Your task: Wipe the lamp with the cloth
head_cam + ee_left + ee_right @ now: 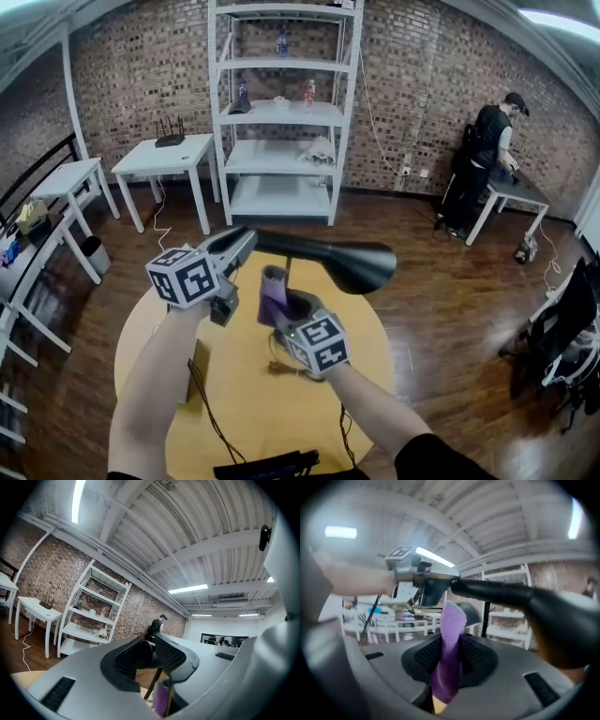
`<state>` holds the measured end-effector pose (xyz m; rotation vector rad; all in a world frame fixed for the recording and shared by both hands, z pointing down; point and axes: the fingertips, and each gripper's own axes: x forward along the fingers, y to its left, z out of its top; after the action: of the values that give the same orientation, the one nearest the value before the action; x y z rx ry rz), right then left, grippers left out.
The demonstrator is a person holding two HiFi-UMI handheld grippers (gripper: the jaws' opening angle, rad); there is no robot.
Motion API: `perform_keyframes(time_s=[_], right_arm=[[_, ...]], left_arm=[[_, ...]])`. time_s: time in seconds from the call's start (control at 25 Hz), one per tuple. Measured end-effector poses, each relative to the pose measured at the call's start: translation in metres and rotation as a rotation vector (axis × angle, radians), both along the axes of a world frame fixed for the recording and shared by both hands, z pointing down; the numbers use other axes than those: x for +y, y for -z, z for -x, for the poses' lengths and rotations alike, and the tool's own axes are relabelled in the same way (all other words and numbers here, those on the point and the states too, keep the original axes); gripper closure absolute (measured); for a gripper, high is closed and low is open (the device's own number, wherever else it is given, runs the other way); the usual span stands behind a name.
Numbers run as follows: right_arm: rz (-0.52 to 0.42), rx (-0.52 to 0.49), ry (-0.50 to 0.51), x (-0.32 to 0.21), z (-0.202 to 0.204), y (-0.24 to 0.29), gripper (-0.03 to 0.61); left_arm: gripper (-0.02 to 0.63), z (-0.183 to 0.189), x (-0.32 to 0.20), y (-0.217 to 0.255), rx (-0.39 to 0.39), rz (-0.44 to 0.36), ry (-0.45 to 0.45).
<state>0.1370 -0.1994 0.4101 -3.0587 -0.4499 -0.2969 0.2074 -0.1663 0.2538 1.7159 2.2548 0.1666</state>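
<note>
Forearms (155, 394) low in shot, over the table's (141, 337) near edge. Further up, left gripper (232, 247) has its fingers pinching the lamp (347, 258) by the neck, held roughly level above the table's far edge. Cloth (273, 289), purple, stands upright w/ the right gripper (279, 317) clamped tight on it, tip just under the lamp's neck; contact unclear. Looks like the approach, wiping about to start. Next: raise cloth onto the black shade, then drag along it w/ light pressure so the lamp doesn't twist.
</note>
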Motion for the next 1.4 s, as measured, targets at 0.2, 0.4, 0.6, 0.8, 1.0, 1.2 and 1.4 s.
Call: perform_keyframes(time_s=[0.2,0.4,0.6,0.8,1.0,1.2,1.4], right_arm=[[-0.334,0.093,0.063,0.003,-0.045,0.03,0.486],[-0.364,0.153,0.069,0.014,-0.038,0.051,0.486],[-0.438,0.191,-0.037,0.045,0.004,0.028,0.486],[-0.439,0.269,-0.109,0.062,0.045,0.024,0.486],[-0.625,0.426,-0.161,0.078,0.062,0.023,0.486],[-0.79,0.529,-0.204,0.088,0.073,0.001,0.487],[-0.849,0.504,-0.246,0.092,0.091,-0.028,0.487]], left_arm=[[0.529,0.003,-0.002,-0.002,-0.004,-0.007,0.003],[0.529,0.001,-0.001,0.004,-0.017,0.004,0.002],[0.529,0.0,-0.004,0.001,-0.009,0.015,-0.001],[0.529,0.005,-0.003,0.001,-0.013,0.02,0.007],[0.529,0.003,-0.003,0.0,-0.023,0.019,0.019],[0.529,0.002,-0.004,0.001,-0.034,0.02,0.018],[0.529,-0.001,-0.006,0.002,-0.029,0.028,0.019]])
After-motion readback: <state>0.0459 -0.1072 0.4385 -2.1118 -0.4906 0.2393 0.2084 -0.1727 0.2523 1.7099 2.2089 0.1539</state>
